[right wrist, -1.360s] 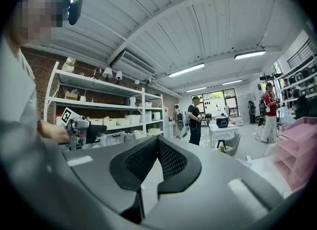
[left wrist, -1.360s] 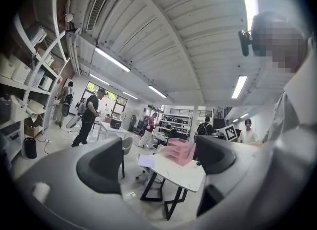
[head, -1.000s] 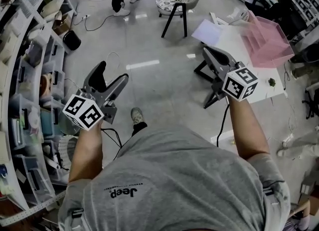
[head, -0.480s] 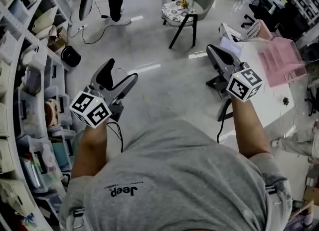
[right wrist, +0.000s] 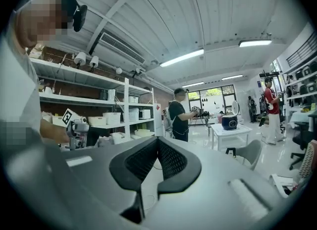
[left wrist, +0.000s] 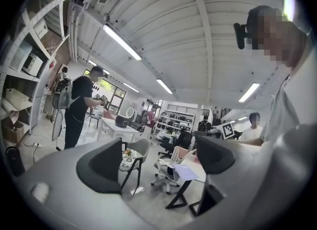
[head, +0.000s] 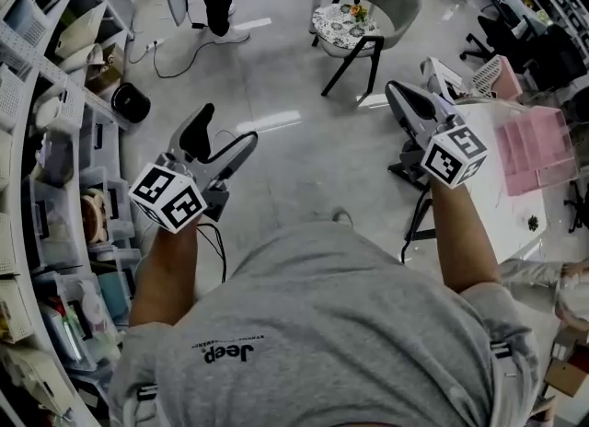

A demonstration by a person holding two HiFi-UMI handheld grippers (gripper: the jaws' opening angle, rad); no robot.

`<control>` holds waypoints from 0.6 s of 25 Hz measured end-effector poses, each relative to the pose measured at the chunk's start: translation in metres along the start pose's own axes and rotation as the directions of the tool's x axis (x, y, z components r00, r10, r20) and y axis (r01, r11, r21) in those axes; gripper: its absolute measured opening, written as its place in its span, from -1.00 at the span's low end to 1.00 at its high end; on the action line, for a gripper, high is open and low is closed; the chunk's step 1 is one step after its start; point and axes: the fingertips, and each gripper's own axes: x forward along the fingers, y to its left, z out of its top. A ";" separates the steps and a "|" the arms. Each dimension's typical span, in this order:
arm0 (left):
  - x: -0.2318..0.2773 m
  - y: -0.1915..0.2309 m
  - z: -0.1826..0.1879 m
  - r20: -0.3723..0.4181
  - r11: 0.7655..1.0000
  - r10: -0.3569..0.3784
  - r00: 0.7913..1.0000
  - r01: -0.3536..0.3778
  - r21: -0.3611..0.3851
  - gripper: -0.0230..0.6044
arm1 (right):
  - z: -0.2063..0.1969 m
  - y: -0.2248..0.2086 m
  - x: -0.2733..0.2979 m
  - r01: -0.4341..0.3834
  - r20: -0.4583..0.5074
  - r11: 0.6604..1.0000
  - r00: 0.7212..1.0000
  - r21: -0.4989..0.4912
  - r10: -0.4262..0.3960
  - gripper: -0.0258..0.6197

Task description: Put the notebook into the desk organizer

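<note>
head view: left tool (head: 225, 135) and right tool (head: 398, 96) over the floor; pink desk organizer (head: 532, 144) on white worktop (head: 483, 204), right | left tool view: jaws wide apart, empty; lilac notebook (left wrist: 184, 171) flat on worktop, well ahead | right tool view: jaws pressed together, nothing held
</note>
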 end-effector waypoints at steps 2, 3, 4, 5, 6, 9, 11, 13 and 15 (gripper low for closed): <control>0.018 0.010 -0.002 0.003 1.000 0.017 1.000 -0.017 0.001 0.67 | -0.003 -0.019 0.016 -0.022 -0.007 1.000 1.000 0.001 0.022 -0.91; 0.029 0.014 -0.002 0.006 1.000 0.027 1.000 -0.027 0.004 0.67 | -0.003 -0.030 0.024 -0.036 -0.011 0.999 0.999 0.000 0.036 -0.91; 0.042 0.017 -0.002 0.009 0.999 0.038 0.999 -0.038 0.007 0.67 | -0.003 -0.043 0.031 -0.050 -0.013 0.999 0.999 -0.001 0.050 -0.91; 0.056 0.019 -0.001 0.013 0.999 0.051 0.999 -0.051 0.006 0.67 | -0.002 -0.057 0.039 -0.065 -0.014 0.998 0.998 -0.003 0.065 -0.91; 0.070 0.020 -0.002 0.017 0.998 0.066 0.998 -0.066 -0.001 0.67 | -0.001 -0.070 0.045 -0.083 -0.013 0.997 0.996 -0.001 0.083 -0.91; 0.106 0.020 -0.009 0.025 0.993 0.110 0.994 -0.109 -0.047 0.67 | -0.004 -0.108 0.063 -0.143 -0.023 0.990 0.989 0.007 0.143 -0.91; 0.134 0.022 -0.011 0.017 0.989 0.131 0.991 -0.129 -0.066 0.67 | -0.003 -0.134 0.074 -0.174 -0.031 0.985 0.984 -0.005 0.174 -0.91; 0.163 0.023 -0.013 -0.003 0.987 0.136 0.991 -0.135 -0.086 0.67 | -0.002 -0.159 0.085 -0.186 -0.036 0.983 0.982 -0.003 0.186 -0.91; 0.186 0.025 -0.023 -0.032 0.989 0.109 0.993 -0.112 -0.098 0.67 | -0.007 -0.176 0.090 -0.179 -0.036 0.984 0.983 0.018 0.179 -0.91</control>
